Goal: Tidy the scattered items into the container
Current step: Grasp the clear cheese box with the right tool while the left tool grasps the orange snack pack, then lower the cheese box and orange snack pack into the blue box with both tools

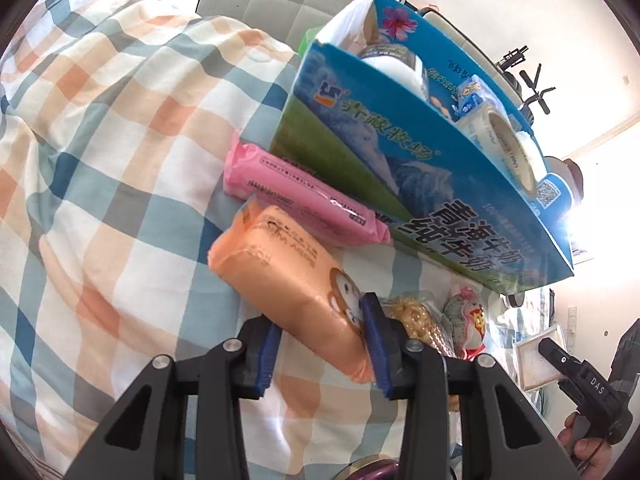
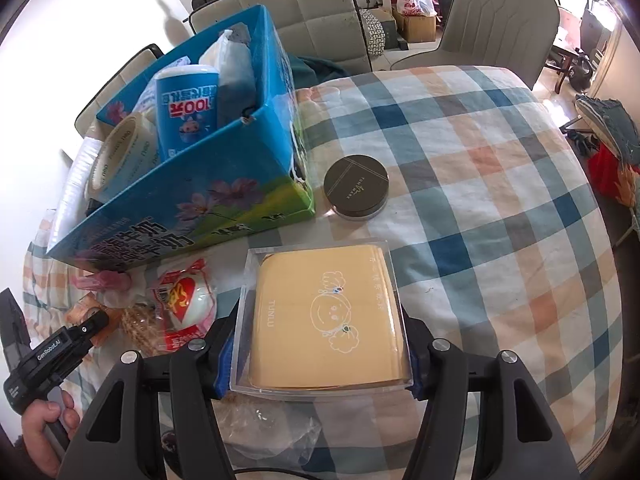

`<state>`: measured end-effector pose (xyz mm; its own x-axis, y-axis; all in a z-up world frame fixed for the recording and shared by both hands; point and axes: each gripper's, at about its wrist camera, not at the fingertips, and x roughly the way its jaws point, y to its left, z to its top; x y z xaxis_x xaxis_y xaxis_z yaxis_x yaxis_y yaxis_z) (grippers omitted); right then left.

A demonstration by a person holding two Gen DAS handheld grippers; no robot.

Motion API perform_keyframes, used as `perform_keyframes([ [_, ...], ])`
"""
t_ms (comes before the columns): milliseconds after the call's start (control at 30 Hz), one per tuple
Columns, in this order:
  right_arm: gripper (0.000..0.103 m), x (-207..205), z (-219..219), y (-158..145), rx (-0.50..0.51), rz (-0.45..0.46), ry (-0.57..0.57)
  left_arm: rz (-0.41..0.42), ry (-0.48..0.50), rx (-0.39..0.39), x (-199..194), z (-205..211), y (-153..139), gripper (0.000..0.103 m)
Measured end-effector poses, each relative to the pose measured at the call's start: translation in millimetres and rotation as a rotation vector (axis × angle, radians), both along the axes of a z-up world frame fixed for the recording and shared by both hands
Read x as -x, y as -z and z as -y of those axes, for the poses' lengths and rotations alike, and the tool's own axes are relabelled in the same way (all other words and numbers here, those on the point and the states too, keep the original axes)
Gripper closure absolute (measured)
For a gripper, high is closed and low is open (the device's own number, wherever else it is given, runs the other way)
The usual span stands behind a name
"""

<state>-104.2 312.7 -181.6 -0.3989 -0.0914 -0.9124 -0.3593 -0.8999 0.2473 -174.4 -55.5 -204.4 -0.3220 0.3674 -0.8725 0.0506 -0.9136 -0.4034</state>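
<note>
Our box already holds several items; left hand-held gripper clasps the orange pack, right hand-held gripper the yellow case; pink pack, snacks and tin remain on the desk.

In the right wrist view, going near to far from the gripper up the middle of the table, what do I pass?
Right gripper shut on the clear box of yellow sheets → round dark compact → bare checked tablecloth → grey chair back.
</note>
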Motion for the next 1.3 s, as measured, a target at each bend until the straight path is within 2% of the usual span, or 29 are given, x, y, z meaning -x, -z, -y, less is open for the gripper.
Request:
perform_keyframes([
  [267, 0.039, 13, 17, -40, 0.038, -0.108, -0.028, -0.103, 0.015, -0.037, -9, 2, -54, 0.064],
  [433, 0.039, 37, 26, -67, 0.044, -0.178, -0.062, -0.178, 0.027, -0.076, 20, -4, -94, 0.064],
  [567, 0.039, 61, 34, -86, 0.042, -0.212, -0.083, -0.214, 0.064, -0.080, 59, -22, -107, 0.064],
  [733, 0.039, 96, 39, -98, 0.040, -0.227, -0.087, -0.212, 0.181, -0.034, 110, -59, -98, 0.064],
  [867, 0.039, 134, 35, -105, 0.046, -0.231, -0.081, -0.186, 0.276, 0.017, 129, -81, -78, 0.064],
  [1000, 0.039, 178, 35, -105, 0.032, -0.211, -0.092, -0.196, 0.297, 0.015, 137, -85, -73, 0.064],
  [1100, 0.039, 206, 39, -93, 0.012, -0.176, -0.099, -0.171, 0.313, 0.007, 141, -88, -62, 0.064],
  [1200, 0.039, 222, 47, -81, -0.052, -0.162, -0.125, -0.152, 0.321, -0.046, 144, -88, -49, 0.063],
  [1300, 0.039, 231, 54, -73, -0.092, -0.147, -0.149, -0.152, 0.324, -0.061, 145, -87, -50, 0.063],
])
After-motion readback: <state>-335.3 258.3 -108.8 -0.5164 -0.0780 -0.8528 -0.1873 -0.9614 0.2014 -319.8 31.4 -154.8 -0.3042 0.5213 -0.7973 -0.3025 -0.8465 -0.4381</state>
